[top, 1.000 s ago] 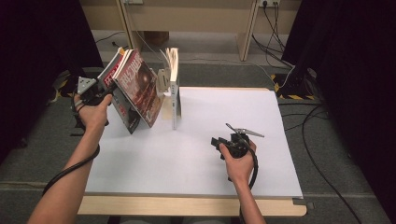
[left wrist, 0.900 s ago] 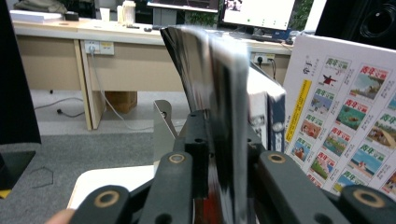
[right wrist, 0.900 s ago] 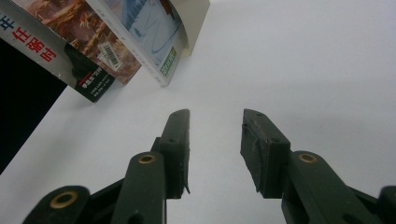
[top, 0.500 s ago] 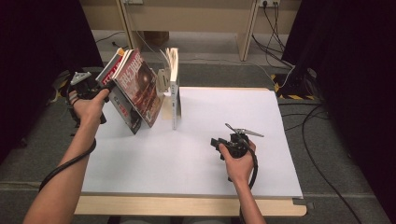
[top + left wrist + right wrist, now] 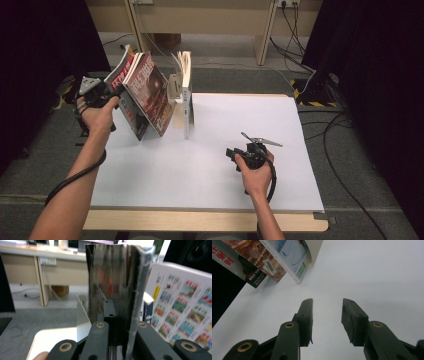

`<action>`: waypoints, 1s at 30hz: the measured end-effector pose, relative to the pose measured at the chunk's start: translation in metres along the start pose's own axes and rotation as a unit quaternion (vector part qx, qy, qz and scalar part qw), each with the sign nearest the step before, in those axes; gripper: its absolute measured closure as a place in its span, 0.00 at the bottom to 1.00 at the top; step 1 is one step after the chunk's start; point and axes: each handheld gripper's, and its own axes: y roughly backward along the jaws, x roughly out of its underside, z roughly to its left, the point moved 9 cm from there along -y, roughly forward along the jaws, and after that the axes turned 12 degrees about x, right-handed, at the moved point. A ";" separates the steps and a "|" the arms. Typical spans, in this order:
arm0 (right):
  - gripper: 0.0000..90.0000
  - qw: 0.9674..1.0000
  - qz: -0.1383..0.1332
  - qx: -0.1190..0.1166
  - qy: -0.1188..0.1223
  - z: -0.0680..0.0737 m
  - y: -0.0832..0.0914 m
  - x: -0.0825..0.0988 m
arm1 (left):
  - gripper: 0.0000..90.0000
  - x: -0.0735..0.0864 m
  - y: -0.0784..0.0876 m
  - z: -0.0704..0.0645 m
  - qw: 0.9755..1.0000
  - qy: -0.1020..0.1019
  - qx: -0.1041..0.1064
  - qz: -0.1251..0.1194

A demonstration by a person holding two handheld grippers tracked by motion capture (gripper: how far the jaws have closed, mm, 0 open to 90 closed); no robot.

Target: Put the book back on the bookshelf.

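Magazines (image 5: 145, 97) lean left of the upright book (image 5: 186, 95), seemingly apart

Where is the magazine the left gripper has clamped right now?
In the high view the magazine leans tilted at the table's far left edge, against the upright book to its right, with the left gripper shut on its outer edge.

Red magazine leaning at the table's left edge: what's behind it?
Behind the red magazine leans a second magazine, gripped by the left gripper. Further right stands a white book against a bookend. Anything between the magazines is covered.

Grey carpet (image 5: 380, 165), black curtains (image 5: 45, 55)
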 end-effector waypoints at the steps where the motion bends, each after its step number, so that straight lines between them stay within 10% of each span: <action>1: 0.69 1.000 0.002 0.001 0.001 0.000 0.000 0.001 | 0.96 -0.002 0.001 0.000 1.000 -0.001 -0.001 -0.009; 16: 0.69 1.000 0.002 0.000 0.000 -0.001 0.000 0.001 | 0.93 0.015 0.002 0.015 0.999 -0.040 -0.023 0.020; 30: 0.68 1.000 0.000 0.001 0.000 -0.001 0.001 0.000 | 0.81 0.020 0.003 0.012 0.999 -0.010 -0.016 0.027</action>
